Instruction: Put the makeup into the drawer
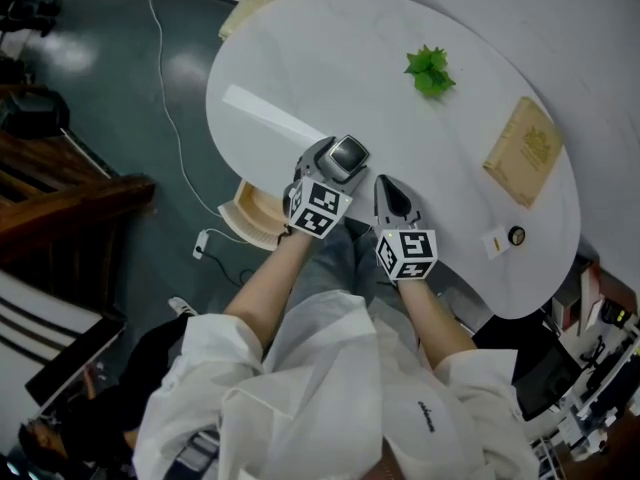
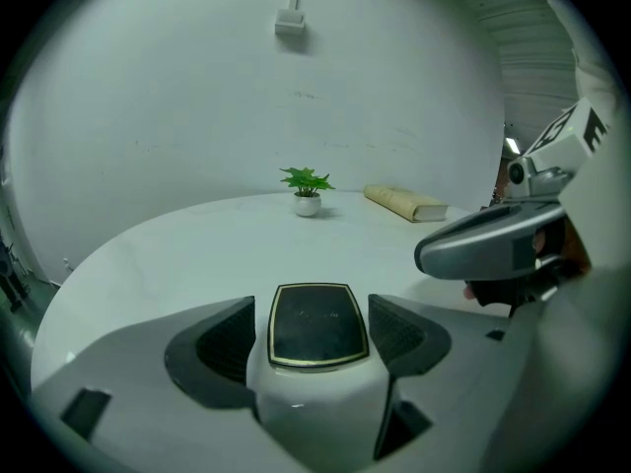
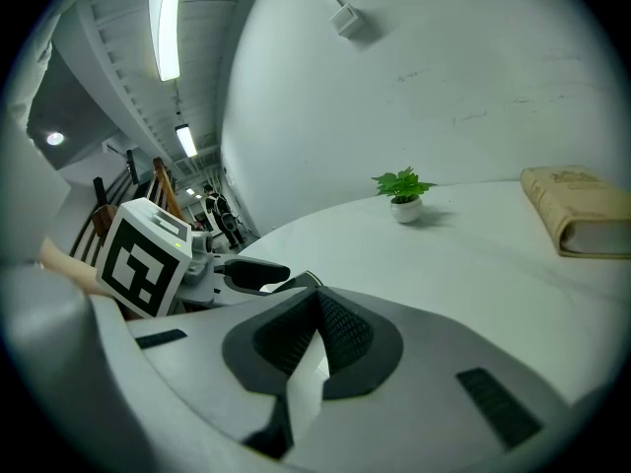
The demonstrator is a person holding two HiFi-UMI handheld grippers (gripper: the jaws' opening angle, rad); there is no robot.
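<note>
Open drawer (image 1: pixel 255 216) under table (image 1: pixel 300 58) edge, far left. Left gripper (image 1: pixel 338 160) just right of it, at the near table edge, tilted down. Makeup compact (image 2: pixel 317 323) sits between its 2 jaws, spread wide, pads on both sides gripping it. Right gripper (image 3: pixel 315 338) close beside, also tilted down, jaws closed together, nothing in them. Both forearms reach forward side by side. Plant (image 1: pixel 429 71) and book (image 1: pixel 523 151) well beyond.

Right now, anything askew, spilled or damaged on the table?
Nothing stands out. The small green potted plant stands upright, the tan closed book lies flat, the white oval table shows no spill. The light wooden drawer below its edge is open, as the task needs.
</note>
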